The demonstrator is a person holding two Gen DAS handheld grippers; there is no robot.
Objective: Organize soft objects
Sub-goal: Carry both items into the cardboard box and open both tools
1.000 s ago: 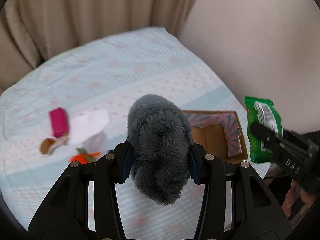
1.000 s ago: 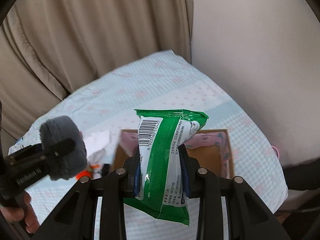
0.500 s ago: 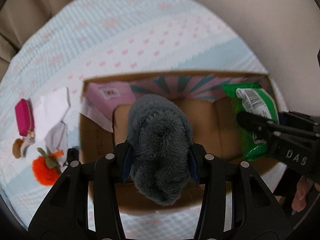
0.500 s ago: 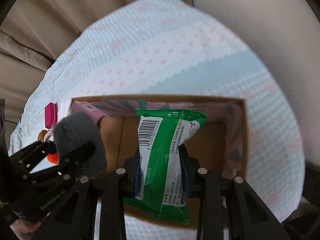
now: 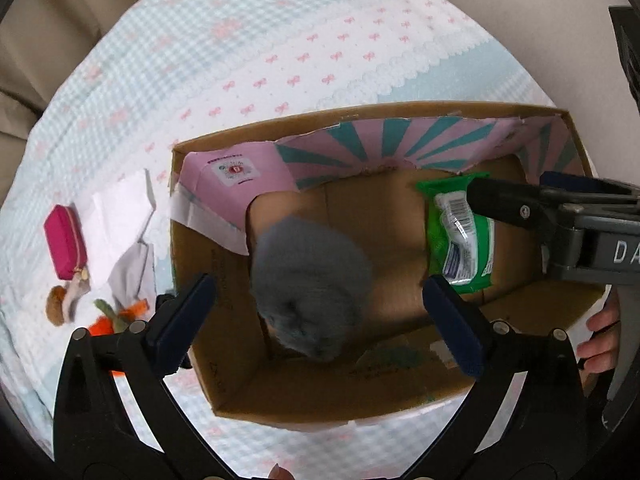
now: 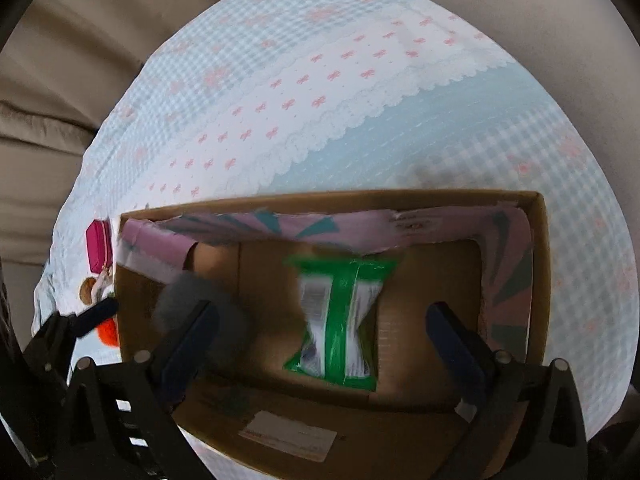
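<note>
Lying between spread left tongs (image 5: 316,312), grey plush (image 5: 310,292), inside cardboard box (image 5: 224,248)

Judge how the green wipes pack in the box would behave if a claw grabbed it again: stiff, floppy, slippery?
The green wipes pack looks pinched at its middle, so it probably gives under a squeeze. Its glossy film suggests it may slip between the pads. It seems flat and is unlikely to roll inside the cardboard box.
</note>
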